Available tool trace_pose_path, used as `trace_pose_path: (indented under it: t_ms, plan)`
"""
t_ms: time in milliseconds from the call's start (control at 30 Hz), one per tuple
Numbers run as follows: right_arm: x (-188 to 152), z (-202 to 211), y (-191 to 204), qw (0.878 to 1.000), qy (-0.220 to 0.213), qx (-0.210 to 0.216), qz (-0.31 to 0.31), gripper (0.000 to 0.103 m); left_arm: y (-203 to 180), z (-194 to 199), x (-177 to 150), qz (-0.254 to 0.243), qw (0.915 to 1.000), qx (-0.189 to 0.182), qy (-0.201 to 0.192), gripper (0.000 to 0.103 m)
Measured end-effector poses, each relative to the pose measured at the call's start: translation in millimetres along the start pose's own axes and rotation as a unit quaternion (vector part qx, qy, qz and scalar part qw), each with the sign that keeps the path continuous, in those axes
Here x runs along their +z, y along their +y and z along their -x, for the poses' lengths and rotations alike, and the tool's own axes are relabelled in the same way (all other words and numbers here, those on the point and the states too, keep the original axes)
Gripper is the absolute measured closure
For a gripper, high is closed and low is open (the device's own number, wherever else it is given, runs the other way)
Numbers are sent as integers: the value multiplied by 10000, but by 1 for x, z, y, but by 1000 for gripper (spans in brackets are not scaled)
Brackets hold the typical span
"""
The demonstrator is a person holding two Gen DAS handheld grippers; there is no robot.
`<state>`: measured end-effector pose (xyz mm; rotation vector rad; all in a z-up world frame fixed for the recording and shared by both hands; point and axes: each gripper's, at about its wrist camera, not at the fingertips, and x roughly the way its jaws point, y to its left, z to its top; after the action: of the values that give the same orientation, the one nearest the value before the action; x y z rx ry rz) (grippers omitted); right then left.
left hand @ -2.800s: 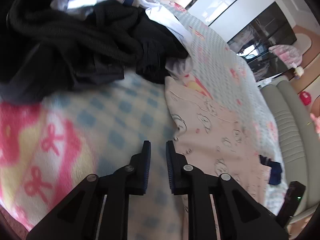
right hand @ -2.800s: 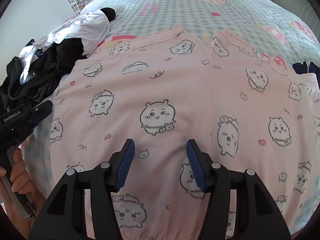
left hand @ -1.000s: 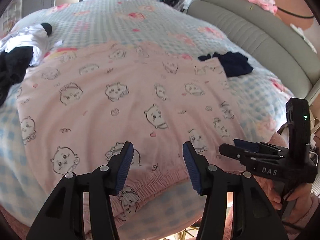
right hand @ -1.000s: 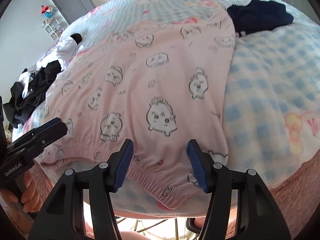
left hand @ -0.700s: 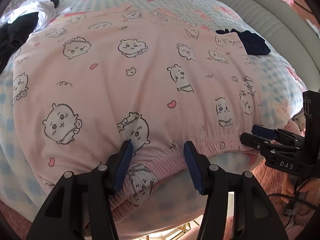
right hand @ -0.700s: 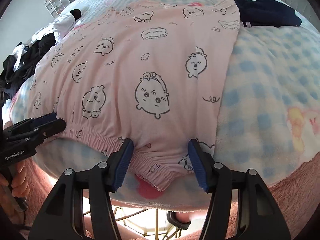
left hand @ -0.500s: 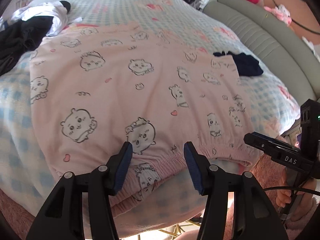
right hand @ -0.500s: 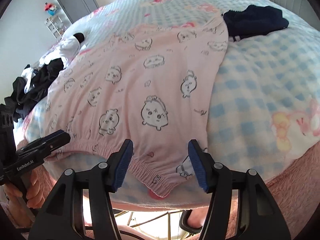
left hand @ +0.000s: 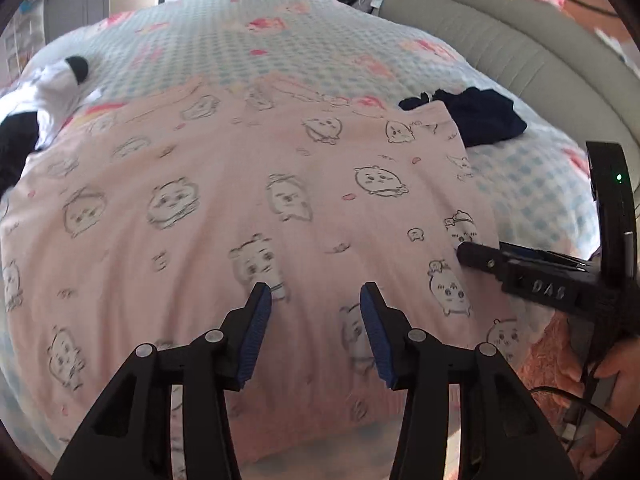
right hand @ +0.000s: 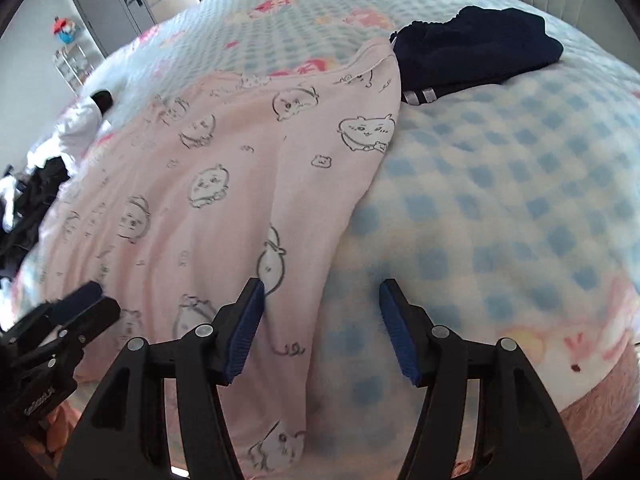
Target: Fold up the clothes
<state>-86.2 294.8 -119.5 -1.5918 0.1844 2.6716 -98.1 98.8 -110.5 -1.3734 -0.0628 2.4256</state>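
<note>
A blue-checked blanket (right hand: 500, 184) with pink cartoon prints covers the bed; a grey padded headboard (left hand: 520, 40) curves behind, a grey door (right hand: 108, 8) beyond.

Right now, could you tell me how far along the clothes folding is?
Done: the pink printed garment lies spread flat on the checked blanket. In hand: both tongs hover over its near end, the left tongs closing with nothing pinched, the right tongs open astride its side edge. Left: no fold made yet; the navy garment and the dark pile wait.
</note>
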Motion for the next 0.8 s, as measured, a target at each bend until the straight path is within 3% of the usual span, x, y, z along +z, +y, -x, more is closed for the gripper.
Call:
trace_pose_path:
  t_ms: [133, 267, 400, 467, 533, 633, 733, 800]
  plan:
    - [-7, 3, -25, 9998, -78, -118, -140, 45, -6, -21, -2, -136, 9997, 29, 215, 52]
    - [-8, 9, -50, 9982, -50, 240, -539, 45, 4, -18, -7, -133, 9995, -200, 194, 51]
    - [2, 32, -58, 9906, -387, 926, -927, 45, 9, 4, -3, 87, 9976, -675, -143, 51]
    - [14, 33, -58, 9892, -490, 1016, -931, 44, 9, 7, -1, 94, 9962, -848, -200, 51]
    - [26, 15, -54, 9935, -368, 781, -739, 44, 8, -3, 1, 144, 9959, -894, -34, 51]
    - [30, -26, -47, 9982, 164, 412, -401, 45, 10, -18, -4, 169, 9966, -784, 163, 51]
    - [26, -23, -55, 9989, -52, 183, -425, 47, 14, -20, -5, 182, 9962, -828, 195, 51]
    - [25, -17, -73, 9967, -159, -283, -747, 55, 17, -20, -6, 218, 9957, -881, 207, 51]
